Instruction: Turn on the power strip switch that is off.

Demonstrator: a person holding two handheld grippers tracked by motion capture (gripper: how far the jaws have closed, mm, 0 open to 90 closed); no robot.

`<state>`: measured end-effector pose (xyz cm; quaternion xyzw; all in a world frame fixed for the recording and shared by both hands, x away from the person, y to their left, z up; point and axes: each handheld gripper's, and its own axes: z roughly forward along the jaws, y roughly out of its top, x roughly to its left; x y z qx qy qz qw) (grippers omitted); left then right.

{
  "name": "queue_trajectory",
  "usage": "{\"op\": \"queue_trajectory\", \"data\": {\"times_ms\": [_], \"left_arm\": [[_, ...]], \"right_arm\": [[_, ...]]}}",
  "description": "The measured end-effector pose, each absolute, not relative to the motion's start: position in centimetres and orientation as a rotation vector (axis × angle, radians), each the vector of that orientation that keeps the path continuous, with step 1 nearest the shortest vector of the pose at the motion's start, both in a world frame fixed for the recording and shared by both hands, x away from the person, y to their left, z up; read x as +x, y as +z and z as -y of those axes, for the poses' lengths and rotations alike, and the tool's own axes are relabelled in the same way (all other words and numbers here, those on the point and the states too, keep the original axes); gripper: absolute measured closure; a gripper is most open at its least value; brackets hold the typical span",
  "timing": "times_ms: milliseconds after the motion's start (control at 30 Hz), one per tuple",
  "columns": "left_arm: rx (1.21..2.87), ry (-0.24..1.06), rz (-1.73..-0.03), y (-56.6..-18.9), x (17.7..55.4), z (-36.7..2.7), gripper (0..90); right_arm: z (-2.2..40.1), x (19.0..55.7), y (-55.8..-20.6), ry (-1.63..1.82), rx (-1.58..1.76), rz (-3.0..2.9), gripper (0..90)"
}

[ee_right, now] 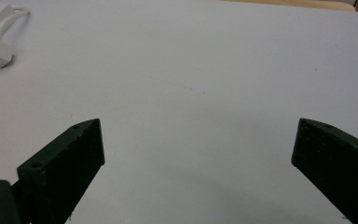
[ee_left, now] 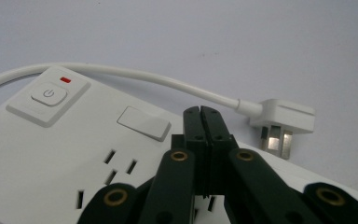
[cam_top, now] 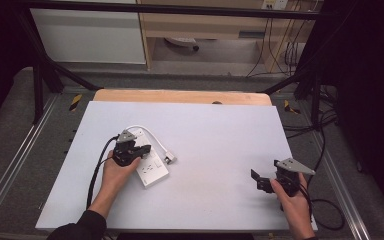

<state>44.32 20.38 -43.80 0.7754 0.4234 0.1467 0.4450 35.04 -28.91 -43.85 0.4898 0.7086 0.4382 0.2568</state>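
Left gripper [ee_left: 200,112] jaws pressed together, nothing between them, tips over the top face of the white power strip [ee_left: 74,154], just beside its blank rectangular panel [ee_left: 143,122]. Power button [ee_left: 49,93] with a red light [ee_left: 65,80] sits farther along the strip. White cord [ee_left: 135,75] curves off to the plug [ee_left: 282,122], which lies on the table [cam_top: 215,145] just beside the strip. Right gripper [ee_right: 198,149] jaws spread wide, nothing between them, over bare table, well apart from the strip, at the right edge.
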Motion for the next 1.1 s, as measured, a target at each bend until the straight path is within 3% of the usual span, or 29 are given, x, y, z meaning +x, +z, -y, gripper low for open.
{"op": "queue_trajectory", "data": {"times_ms": [1100], "left_arm": [[1.901,0.331,-1.047,-44.34,44.72,-20.52,89.9]], "right_arm": [[28.93,35.03,-43.88,1.187,1.332,-1.923,2.8]]}}
